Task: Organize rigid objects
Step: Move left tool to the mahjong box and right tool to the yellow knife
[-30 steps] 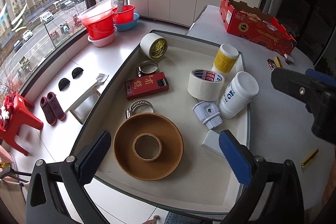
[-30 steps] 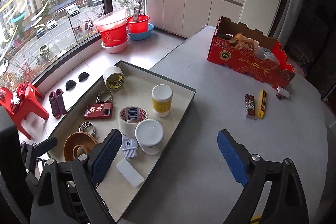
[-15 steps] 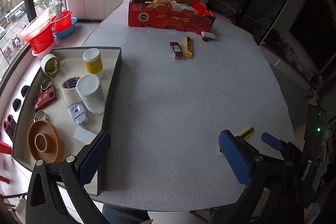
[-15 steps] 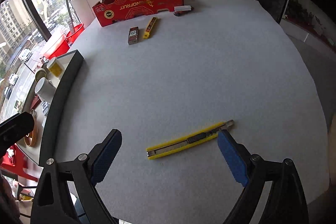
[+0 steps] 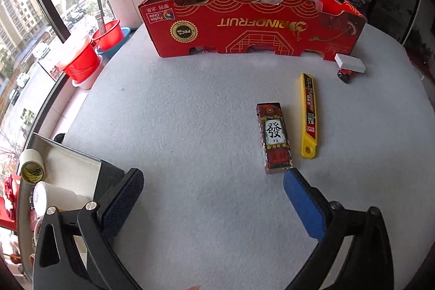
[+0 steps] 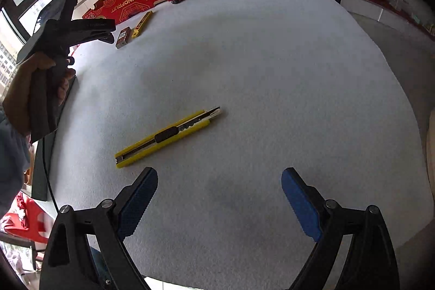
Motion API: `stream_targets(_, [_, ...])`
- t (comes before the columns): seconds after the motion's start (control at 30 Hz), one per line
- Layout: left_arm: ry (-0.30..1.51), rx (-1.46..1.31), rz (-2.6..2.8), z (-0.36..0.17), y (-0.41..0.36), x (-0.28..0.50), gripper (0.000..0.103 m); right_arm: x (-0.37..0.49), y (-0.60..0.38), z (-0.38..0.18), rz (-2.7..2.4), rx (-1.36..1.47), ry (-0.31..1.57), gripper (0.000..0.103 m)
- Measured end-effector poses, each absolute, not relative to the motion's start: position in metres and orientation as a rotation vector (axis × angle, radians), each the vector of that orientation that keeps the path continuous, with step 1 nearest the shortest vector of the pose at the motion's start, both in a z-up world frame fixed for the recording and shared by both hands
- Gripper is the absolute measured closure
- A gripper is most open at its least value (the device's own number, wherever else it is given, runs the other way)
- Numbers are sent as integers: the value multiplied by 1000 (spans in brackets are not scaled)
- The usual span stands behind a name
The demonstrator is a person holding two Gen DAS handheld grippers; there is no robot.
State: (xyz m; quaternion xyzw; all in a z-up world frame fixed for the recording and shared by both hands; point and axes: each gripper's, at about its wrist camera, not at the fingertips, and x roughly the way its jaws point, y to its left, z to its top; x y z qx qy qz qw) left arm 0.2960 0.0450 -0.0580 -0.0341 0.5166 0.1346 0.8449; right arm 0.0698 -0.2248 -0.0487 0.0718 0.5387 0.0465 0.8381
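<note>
Both tools gape empty: left tool (image 5: 212, 197), right tool (image 6: 218, 195) near one yellow knife (image 6: 168, 135)

both wrist views steeply down over the table (image 5: 190, 127), sharing the red box (image 5: 244, 26)

Both grippers: black angular frames, silver screw heads at pivots, textured blue finger pads (image 5: 304, 205) (sawtooth-edged). Blue-grey sleeve (image 6: 11, 148) at nine o'clock, right view.
</note>
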Motion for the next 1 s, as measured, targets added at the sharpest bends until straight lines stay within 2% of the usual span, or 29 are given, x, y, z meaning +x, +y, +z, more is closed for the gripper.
stream_targets(0.13, [1080, -111, 262, -68, 47, 317, 0, 73, -233, -57, 83, 180, 1161, 10])
stream_targets(0.6, [1020, 61, 313, -79, 39, 336, 0, 89, -205, -59, 65, 179, 1191, 10])
stream_targets(0.67, [987, 85, 297, -80, 34, 335, 0, 95, -198, -59, 4, 247, 1206, 1])
stream_targets(0.73, [964, 91, 297, -81, 32, 334, 0, 100, -186, -59, -25, 297, 1188, 1])
stream_targets(0.87, [968, 33, 286, -81, 37, 332, 0, 109, -133, -65, 32, 28, 1163, 0])
stream_targets(0.93, [991, 22, 273, -79, 37, 335, 0, 106, -127, -65, 66, -45, 1135, 6])
stream_targets(1.0, [1009, 44, 248, -78, 33, 334, 2, 101, -138, -59, 86, -62, 1123, 32])
